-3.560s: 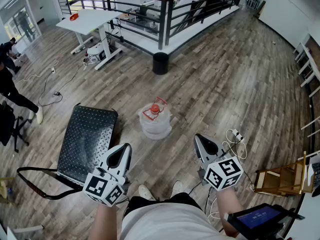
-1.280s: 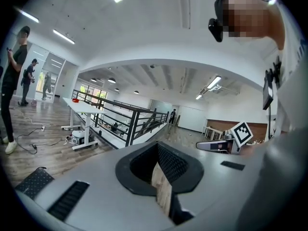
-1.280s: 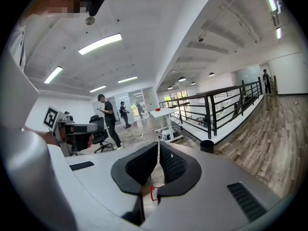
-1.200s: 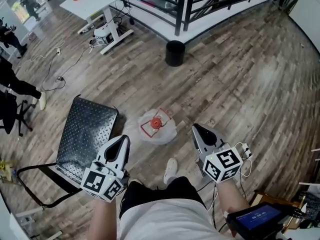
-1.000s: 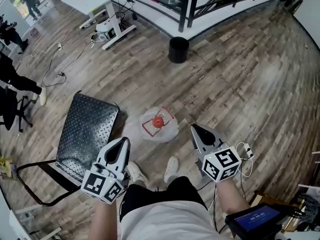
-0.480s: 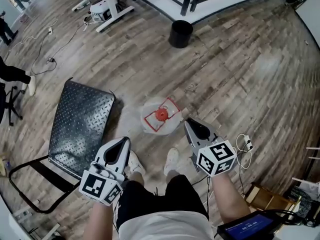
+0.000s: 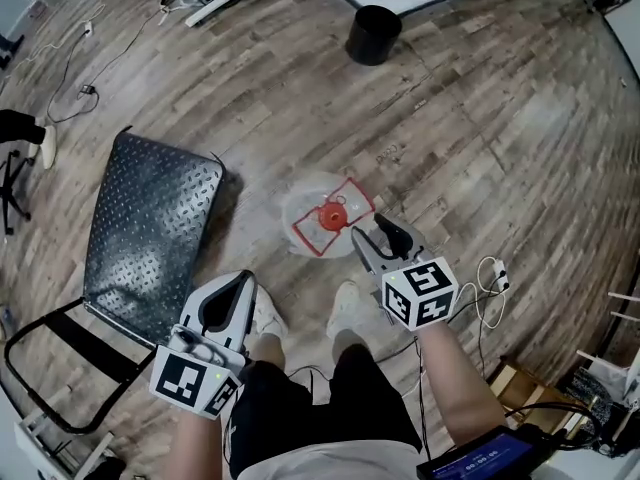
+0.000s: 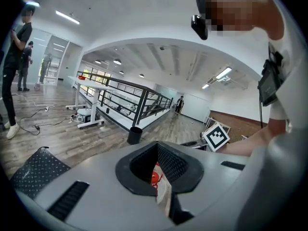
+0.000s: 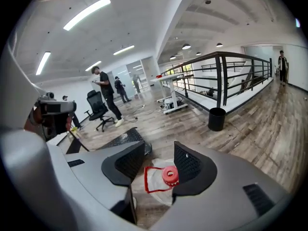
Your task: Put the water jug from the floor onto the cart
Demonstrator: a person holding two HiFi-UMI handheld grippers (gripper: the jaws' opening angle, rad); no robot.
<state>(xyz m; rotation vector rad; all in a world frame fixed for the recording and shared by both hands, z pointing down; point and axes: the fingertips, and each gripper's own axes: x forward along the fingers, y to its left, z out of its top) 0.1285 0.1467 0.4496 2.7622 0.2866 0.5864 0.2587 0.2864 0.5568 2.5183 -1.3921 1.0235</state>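
Observation:
The water jug [image 7: 312,216] stands upright on the wooden floor, clear, with a red cap [image 7: 331,213] and a red handle. The cart [image 7: 150,226], a black studded platform with a black push bar [image 7: 40,363], lies to its left. My right gripper [image 7: 370,230] hovers at the jug's right side; its jaws have just been opening and stand apart with nothing between the pads. In the right gripper view the jug [image 9: 154,182] shows past the right gripper [image 9: 159,153]. My left gripper [image 7: 240,280] is shut and empty, nearer me, between cart and jug.
A black bin [image 7: 373,34] stands farther off on the floor. A white cable with a plug strip [image 7: 490,276] lies right of my right arm. My shoes [image 7: 343,303] are just short of the jug. People [image 9: 106,95] and an office chair [image 9: 96,110] are beyond the cart.
Both grippers have sunk toward the floor. The right one has moved forward to the jug's side and its jaws have parted. The head view has tipped further down.

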